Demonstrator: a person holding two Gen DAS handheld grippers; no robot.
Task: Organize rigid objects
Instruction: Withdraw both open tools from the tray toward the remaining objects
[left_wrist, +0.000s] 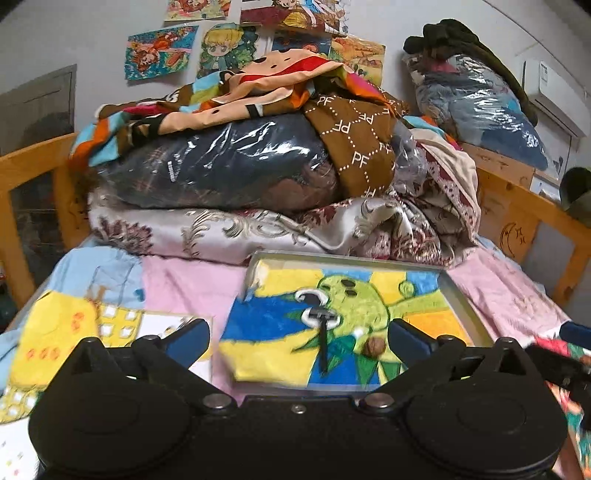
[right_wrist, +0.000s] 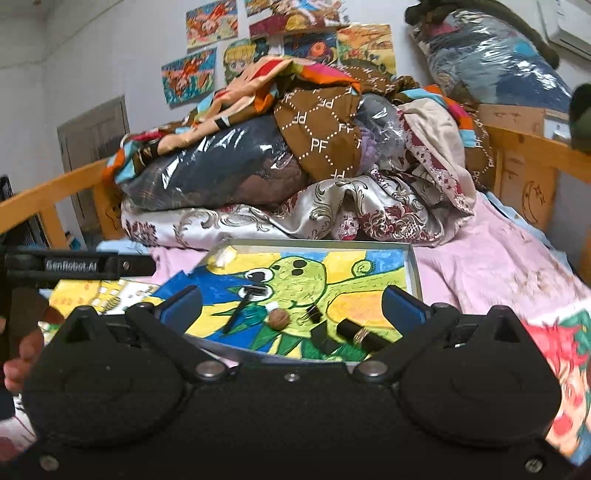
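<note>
A shallow metal tray (left_wrist: 458, 295) (right_wrist: 413, 266) lined with a bright drawing lies on the bed. In it are a black razor (left_wrist: 323, 332) (right_wrist: 245, 301), a walnut (left_wrist: 375, 347) (right_wrist: 277, 318), a black binder clip (right_wrist: 314, 314), a black lipstick tube with a gold ring (right_wrist: 364, 335) and a small white piece (right_wrist: 225, 256). My left gripper (left_wrist: 295, 339) is open and empty, just before the tray's near edge. My right gripper (right_wrist: 291, 306) is open and empty, above the tray's near part. The left gripper's arm (right_wrist: 81, 265) shows in the right wrist view.
A tall pile of bedding and bagged clothes (left_wrist: 251, 166) (right_wrist: 295, 166) sits right behind the tray. Wooden bed rails (left_wrist: 33, 155) (right_wrist: 532, 147) run along both sides. Drawings lie on the pink sheet at the left (left_wrist: 74, 325) and right (right_wrist: 565, 369).
</note>
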